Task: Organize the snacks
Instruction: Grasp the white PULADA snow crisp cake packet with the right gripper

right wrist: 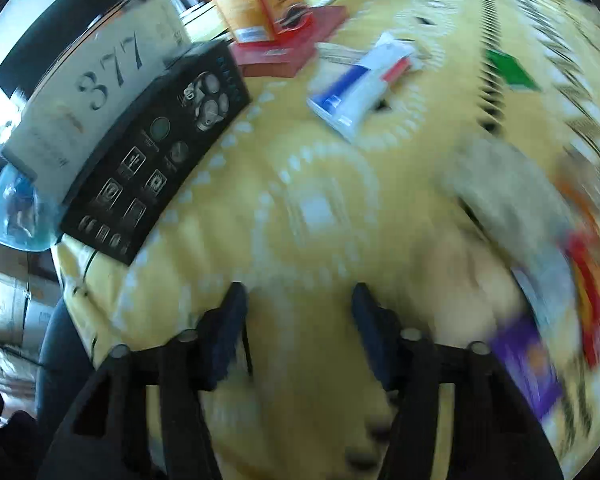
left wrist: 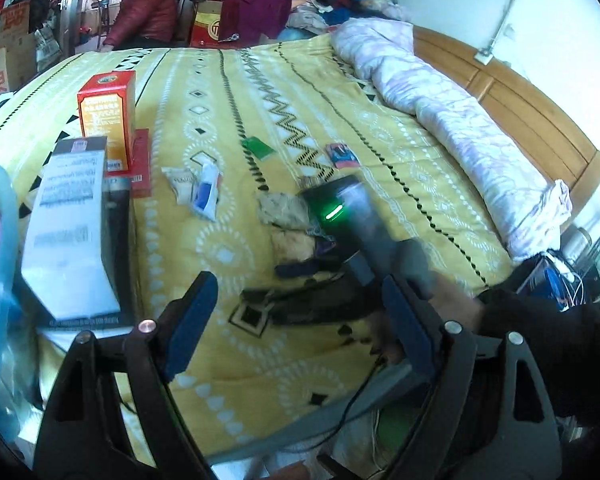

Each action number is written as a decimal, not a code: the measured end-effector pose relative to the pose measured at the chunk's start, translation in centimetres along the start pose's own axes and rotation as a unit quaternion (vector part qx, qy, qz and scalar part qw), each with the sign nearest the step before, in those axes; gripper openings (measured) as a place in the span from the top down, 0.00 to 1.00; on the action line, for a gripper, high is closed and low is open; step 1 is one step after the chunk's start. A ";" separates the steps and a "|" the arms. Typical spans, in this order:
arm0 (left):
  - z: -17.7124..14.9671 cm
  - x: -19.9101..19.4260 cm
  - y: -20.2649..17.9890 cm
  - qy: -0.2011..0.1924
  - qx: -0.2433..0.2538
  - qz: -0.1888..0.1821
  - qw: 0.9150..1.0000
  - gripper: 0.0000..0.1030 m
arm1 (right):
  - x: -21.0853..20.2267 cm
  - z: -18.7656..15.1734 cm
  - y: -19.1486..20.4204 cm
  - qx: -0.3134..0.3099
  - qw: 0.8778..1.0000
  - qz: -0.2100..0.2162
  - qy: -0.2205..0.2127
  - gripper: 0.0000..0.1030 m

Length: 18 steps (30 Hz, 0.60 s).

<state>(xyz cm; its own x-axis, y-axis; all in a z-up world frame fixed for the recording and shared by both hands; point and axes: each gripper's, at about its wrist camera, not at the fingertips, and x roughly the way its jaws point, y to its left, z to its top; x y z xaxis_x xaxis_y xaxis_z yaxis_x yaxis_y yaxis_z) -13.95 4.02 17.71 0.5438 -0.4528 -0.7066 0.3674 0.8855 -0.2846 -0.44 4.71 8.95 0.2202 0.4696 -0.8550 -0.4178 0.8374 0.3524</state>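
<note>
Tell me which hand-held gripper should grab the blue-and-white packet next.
Right, probably. The right hand-held gripper is open, empty and low over the bedspread, with the blue-and-white packet ahead. The left hand-held gripper sits farther back.

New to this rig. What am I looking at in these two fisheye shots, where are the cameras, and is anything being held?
No robot here: a person holds a two-finger gripper in each hand, and each carries a fisheye camera looking forward along its fingers.

The left wrist view shows the left gripper, open and empty, above a bed with a yellow patterned blanket. The dark device with a green light is the other handheld unit, blurred by motion.

The right wrist view shows the right gripper, also open and holding nothing; this picture is motion-blurred.

On the blanket: an orange box standing on a flat red box, a black box, a white and blue packet, a green packet and other small wrappers. A woman in a red jacket sits beyond the bed.
</note>
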 end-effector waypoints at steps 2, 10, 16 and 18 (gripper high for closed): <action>-0.2 0.2 0.3 0.005 -0.010 0.001 1.000 0.17 | -2.1 0.1 -0.3 0.017 0.999 0.007 -0.030 0.38; 0.6 1.0 1.8 -0.002 -0.023 0.020 1.000 0.17 | -1.4 10.6 1.8 -0.031 0.995 0.026 -0.095 0.39; 0.5 2.4 2.8 0.010 -0.030 0.023 0.999 0.17 | 5.0 20.1 0.6 -0.093 0.992 -0.036 -0.073 0.42; 0.4 2.9 2.5 0.016 -0.025 0.019 0.999 0.17 | 7.2 21.2 -0.5 -0.092 0.994 -0.036 -0.047 0.41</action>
<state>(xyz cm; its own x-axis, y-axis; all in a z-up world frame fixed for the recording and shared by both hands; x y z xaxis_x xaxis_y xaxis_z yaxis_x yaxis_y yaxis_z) -11.16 4.83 15.19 0.5323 -0.4159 -0.7374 0.3083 0.9064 -0.2887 20.07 13.64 10.66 0.3327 0.4411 -0.8335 -0.5501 0.8087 0.2084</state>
